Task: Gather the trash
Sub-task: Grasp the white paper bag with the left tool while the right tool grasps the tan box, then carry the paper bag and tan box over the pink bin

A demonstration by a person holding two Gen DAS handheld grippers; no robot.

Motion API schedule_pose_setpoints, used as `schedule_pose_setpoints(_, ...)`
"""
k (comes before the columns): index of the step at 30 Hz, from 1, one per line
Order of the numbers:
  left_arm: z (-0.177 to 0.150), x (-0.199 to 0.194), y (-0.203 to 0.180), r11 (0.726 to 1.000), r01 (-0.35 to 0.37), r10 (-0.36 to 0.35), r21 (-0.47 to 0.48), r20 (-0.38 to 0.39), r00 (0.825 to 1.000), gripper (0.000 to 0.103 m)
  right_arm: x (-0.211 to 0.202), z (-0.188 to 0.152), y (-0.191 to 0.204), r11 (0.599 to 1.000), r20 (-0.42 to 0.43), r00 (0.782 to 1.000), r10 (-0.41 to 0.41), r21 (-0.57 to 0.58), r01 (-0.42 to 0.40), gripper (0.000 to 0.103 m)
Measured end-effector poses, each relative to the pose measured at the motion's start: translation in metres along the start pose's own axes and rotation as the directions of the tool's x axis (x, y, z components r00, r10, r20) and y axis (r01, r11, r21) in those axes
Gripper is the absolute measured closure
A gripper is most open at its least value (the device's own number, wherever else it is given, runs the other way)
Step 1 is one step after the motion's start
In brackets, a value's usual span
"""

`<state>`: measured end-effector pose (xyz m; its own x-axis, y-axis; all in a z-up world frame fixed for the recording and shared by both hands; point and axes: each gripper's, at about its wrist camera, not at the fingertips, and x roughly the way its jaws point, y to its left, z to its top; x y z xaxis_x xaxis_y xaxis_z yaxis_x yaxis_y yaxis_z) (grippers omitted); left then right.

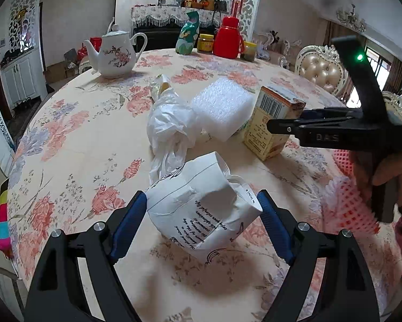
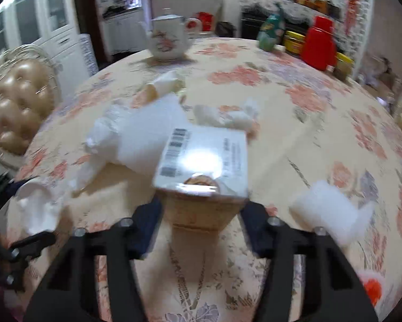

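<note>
Left gripper: I have its blue pads pressed on either side of a crumpled white paper bag with dark script printed on it; the jaws stand fairly wide around the bag.
Right gripper: I have it clamped on a yellow cardboard box with barcodes on its pale top; the picture from this wrist is blurred, but the pads sit against both sides of the box.
Right gripper seen from the left wrist: its black fingers reach the box from the right, and a hand grips the handle.
Just beyond the paper bag: a crumpled white plastic bag lies on the tabletop, touching a white foam block.
Foam block: it leans beside the yellow box.
Near my right hand: pink foam netting lies on the flowered cloth.
Right of the box, in the right wrist view: a second white foam piece, apart from the rest.
Far side of the tabletop: a white flowered teapot, a green patterned bottle, a red flask and yellow-lidded jars, all well apart from the trash.
</note>
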<state>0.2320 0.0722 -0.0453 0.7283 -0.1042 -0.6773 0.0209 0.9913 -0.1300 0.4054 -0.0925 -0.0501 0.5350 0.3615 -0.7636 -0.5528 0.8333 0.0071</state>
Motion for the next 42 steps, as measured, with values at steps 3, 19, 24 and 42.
schedule_pose_setpoints(3,-0.004,-0.011,-0.005,1.000,0.006,-0.006,0.011,0.019,1.000,0.024,-0.022,-0.009,-0.001,1.000,0.053,0.998,0.020,0.022,-0.021,0.053)
schedule_pose_setpoints(19,-0.019,-0.069,-0.061,0.996,0.027,-0.041,0.083,0.171,0.984,0.024,-0.173,-0.107,-0.004,0.993,0.257,0.962,-0.090,0.093,0.068,0.053)
schedule_pose_setpoints(24,-0.028,-0.084,-0.086,0.990,0.068,-0.093,0.121,0.211,0.973,0.024,-0.211,-0.151,-0.011,0.984,0.291,0.947,-0.137,0.152,0.096,0.053)
schedule_pose_setpoints(42,-0.078,-0.080,-0.236,0.850,0.367,-0.425,0.377,0.080,0.902,0.024,-0.295,-0.319,-0.049,0.848,0.215,0.891,-0.399,0.456,0.270,0.053)
